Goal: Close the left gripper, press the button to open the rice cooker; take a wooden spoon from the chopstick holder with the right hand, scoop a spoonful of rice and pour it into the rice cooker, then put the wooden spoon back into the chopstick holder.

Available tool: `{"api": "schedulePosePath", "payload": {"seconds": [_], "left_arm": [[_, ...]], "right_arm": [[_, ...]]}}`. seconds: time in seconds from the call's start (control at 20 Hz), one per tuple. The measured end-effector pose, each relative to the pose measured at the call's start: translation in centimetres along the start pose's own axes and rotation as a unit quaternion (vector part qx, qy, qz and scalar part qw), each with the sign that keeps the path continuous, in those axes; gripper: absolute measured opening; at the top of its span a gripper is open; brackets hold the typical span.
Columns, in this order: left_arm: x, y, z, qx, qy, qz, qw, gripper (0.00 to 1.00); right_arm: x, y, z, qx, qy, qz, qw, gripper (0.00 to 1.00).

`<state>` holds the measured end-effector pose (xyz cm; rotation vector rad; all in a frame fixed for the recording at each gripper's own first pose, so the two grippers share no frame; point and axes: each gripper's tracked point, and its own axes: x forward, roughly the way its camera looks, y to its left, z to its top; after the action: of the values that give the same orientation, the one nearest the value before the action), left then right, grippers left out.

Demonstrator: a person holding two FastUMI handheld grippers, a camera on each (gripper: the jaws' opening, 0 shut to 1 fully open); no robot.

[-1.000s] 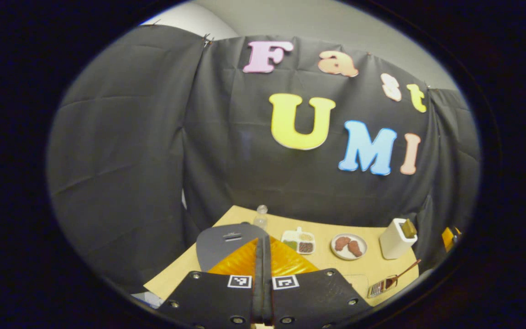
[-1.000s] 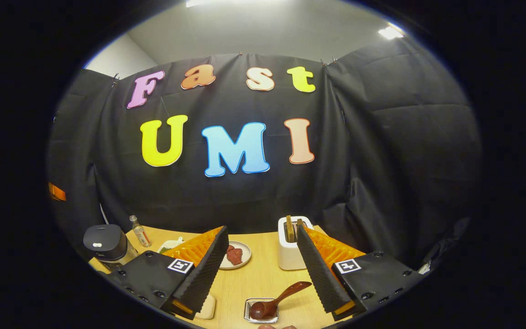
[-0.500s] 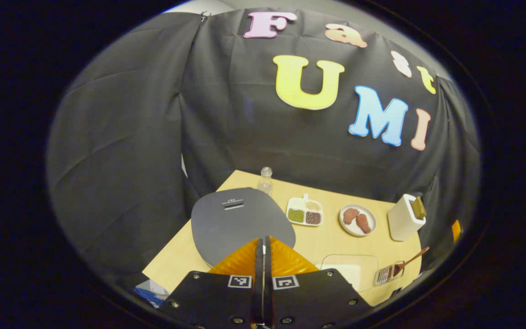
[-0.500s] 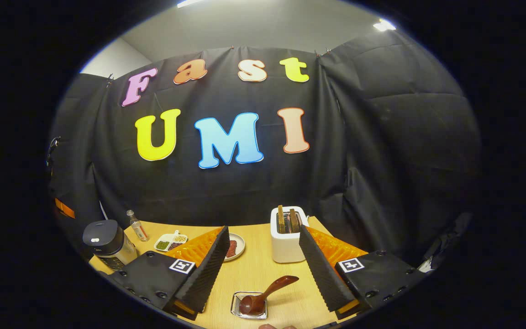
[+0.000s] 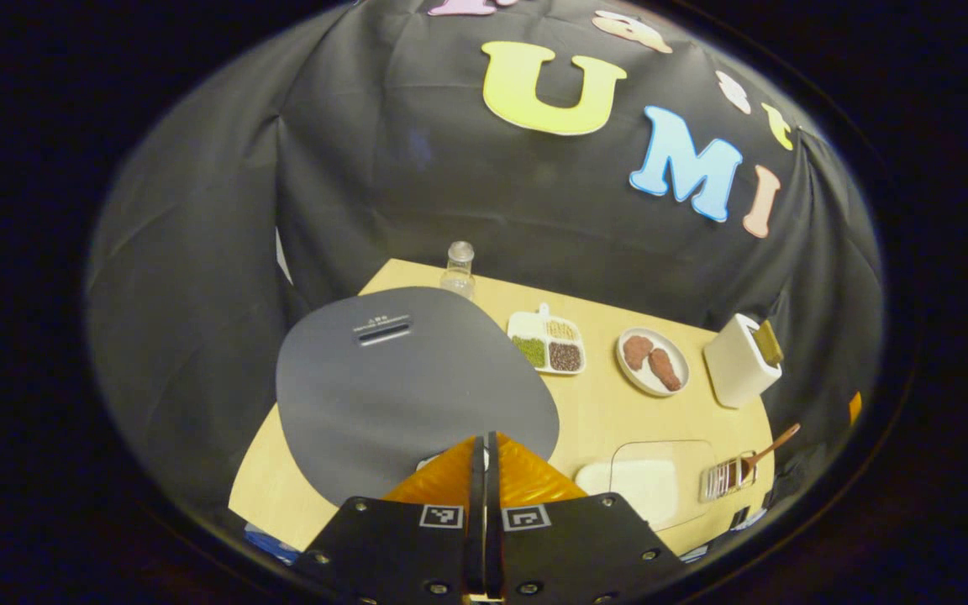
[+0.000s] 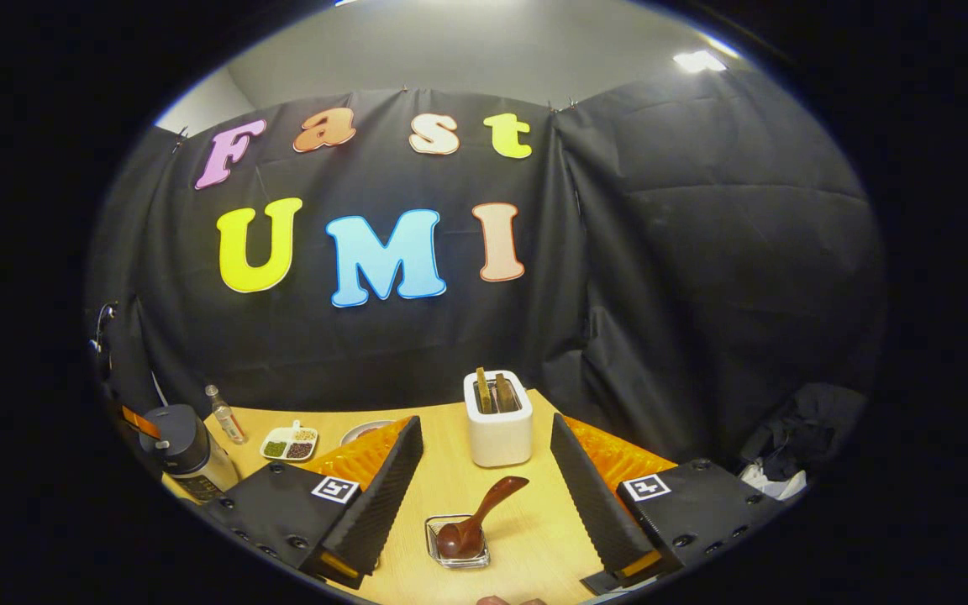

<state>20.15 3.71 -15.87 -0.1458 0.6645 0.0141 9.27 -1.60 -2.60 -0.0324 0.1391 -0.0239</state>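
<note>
The rice cooker shows its flat grey lid, down, in the left gripper view. My left gripper is shut with nothing in it, and its tips hang just over the lid's near edge. I cannot tell whether they touch it. In the right gripper view the cooker stands far left. The wooden spoon leans bowl-down in a low clear holder on the table. My right gripper is open above and behind the spoon, one finger on each side. The spoon also sits at the right edge.
On the wooden table are a small bottle, a divided dish of grains, a plate with meat pieces, a white slotted box and a clear-lidded rice container. The white box stands just beyond the spoon.
My left gripper, still shut, has come down toward the cooker, whose lid now looms much larger. My right gripper has drifted right and nearer the spoon, staying open.
</note>
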Motion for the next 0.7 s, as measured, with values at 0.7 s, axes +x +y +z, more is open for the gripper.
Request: {"api": "schedulePosePath", "payload": {"seconds": [0.7], "left_arm": [[0.7, 0.2, -2.2, -0.018, -0.01, -0.08, 0.997, 0.03]], "right_arm": [[-9.8, 3.6, -2.2, -0.04, 0.016, -0.039, 0.998, 0.97]]}}
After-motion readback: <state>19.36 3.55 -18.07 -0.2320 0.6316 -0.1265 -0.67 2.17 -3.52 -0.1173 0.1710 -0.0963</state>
